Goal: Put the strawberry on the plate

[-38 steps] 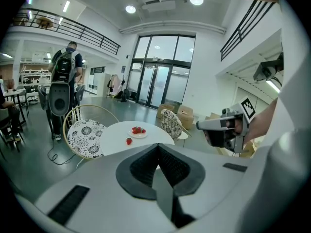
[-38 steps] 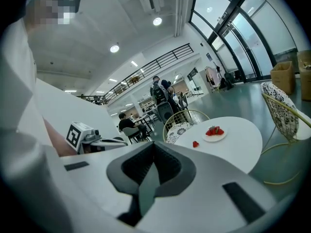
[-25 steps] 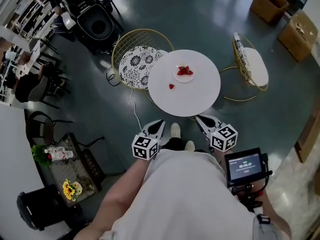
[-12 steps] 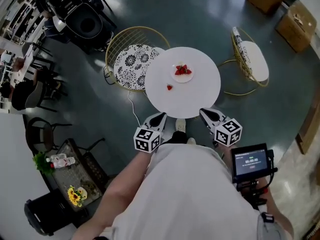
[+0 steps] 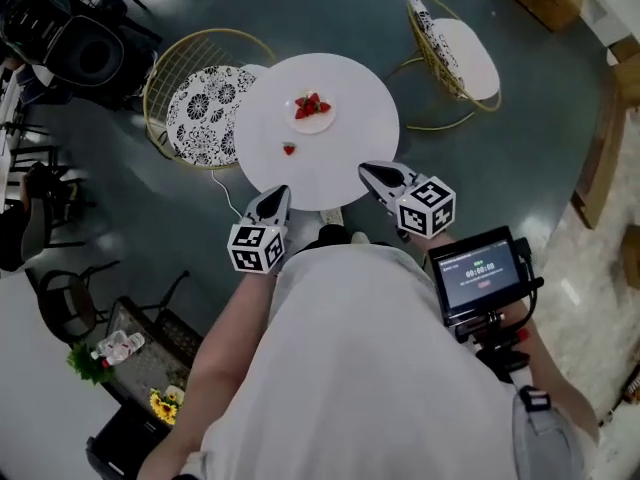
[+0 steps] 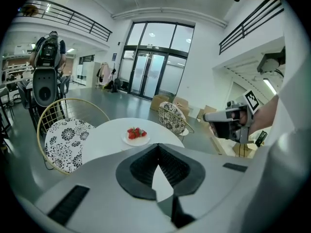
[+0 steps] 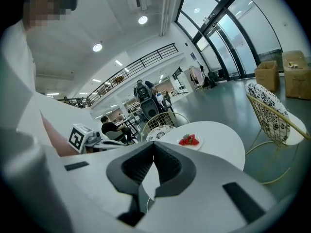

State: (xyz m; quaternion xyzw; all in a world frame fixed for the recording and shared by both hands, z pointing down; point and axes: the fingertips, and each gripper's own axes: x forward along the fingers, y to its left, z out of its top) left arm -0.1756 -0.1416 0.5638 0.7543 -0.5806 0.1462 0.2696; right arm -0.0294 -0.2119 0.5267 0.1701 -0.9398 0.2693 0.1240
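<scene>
**Both grippers empty at the table's near edge; the loose strawberry is off the plate.**

A chair with a patterned cushion (image 5: 203, 118) stands at the left, beside the round white table (image 5: 352, 140). The left gripper (image 5: 277, 199) sits at the table's near rim, its jaws clenched together with nothing between them. Just beyond its tip, the lone strawberry (image 5: 289, 149) lies on the bare tabletop, near the plate (image 5: 323, 124) but apart from it. The plate holds a small heap of strawberries (image 5: 310, 104). The right gripper (image 5: 374, 174) is at the near-right rim, likewise closed on nothing. A second chair (image 5: 460, 48) stands further right.
</scene>
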